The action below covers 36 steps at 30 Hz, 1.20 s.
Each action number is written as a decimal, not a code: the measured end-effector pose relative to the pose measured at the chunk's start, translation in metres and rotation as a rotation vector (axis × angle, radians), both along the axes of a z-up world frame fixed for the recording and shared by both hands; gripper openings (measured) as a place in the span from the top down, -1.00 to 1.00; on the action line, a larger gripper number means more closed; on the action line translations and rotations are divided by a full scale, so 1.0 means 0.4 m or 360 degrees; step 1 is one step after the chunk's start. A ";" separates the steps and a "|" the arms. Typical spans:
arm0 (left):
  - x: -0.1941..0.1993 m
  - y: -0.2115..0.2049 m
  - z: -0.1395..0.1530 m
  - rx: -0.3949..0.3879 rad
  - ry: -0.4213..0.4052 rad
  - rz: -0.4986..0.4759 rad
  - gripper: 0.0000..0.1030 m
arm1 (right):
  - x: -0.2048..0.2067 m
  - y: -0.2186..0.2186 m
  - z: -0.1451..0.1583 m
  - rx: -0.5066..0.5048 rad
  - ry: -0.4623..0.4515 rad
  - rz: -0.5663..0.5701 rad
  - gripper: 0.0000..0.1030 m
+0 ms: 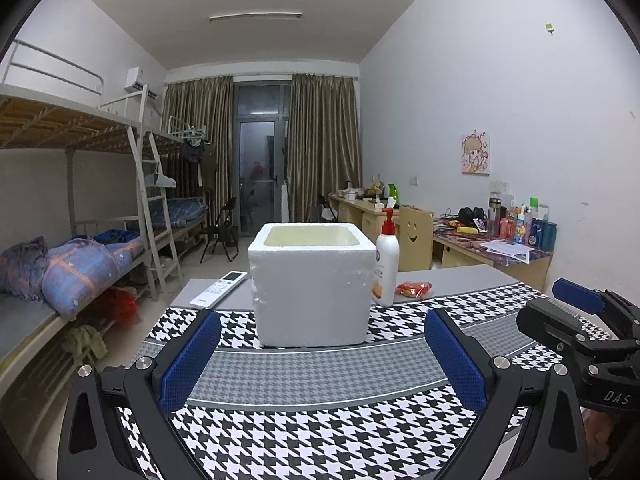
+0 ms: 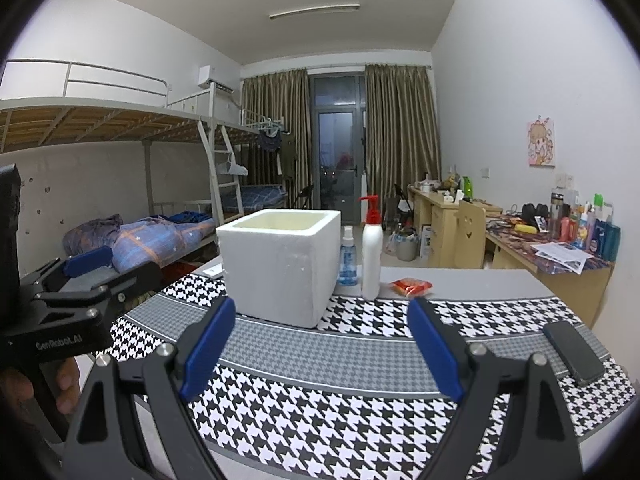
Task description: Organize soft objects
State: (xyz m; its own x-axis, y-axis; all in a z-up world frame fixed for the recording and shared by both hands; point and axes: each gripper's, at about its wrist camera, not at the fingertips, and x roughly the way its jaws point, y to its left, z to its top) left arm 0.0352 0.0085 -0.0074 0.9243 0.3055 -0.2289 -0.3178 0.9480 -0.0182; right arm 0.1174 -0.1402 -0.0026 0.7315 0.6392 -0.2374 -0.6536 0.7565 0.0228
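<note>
White foam forms the open-topped box (image 1: pixel 311 284) that is set on the houndstooth cloth (image 1: pixel 320 432) toward the far middle of the desk (image 2: pixel 480 280). Its inside is seen only as a pale yellowish wall; whether anything lies in it cannot be told. A white pump bottle (image 1: pixel 386 268) with a red head is stood just beside the box on its right, and a small blue spray bottle (image 2: pixel 347 258) is seen between them in the right wrist view. A red packet (image 2: pixel 411 285) is laid near the pump bottle on the bare grey desk toward the far edge. A white remote (image 1: pixel 218 289) is placed at the far left, and a dark phone (image 2: pixel 573 353) near the right edge. The left claw (image 1: pixel 320 364) is held wide open with nothing between its blue pads, as is the right claw (image 2: pixel 320 346); both are poised over the cloth at the near edge.
</note>
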 end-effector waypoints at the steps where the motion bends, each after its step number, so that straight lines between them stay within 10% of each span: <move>1: -0.002 0.000 -0.002 0.0000 -0.0002 0.0001 -0.98 | -0.001 -0.001 -0.004 0.0008 -0.0001 -0.0006 -0.75; 36: -0.027 0.013 -0.050 0.0017 0.0039 0.0043 -0.98 | -0.001 0.006 -0.057 -0.0008 0.0035 -0.0028 -0.75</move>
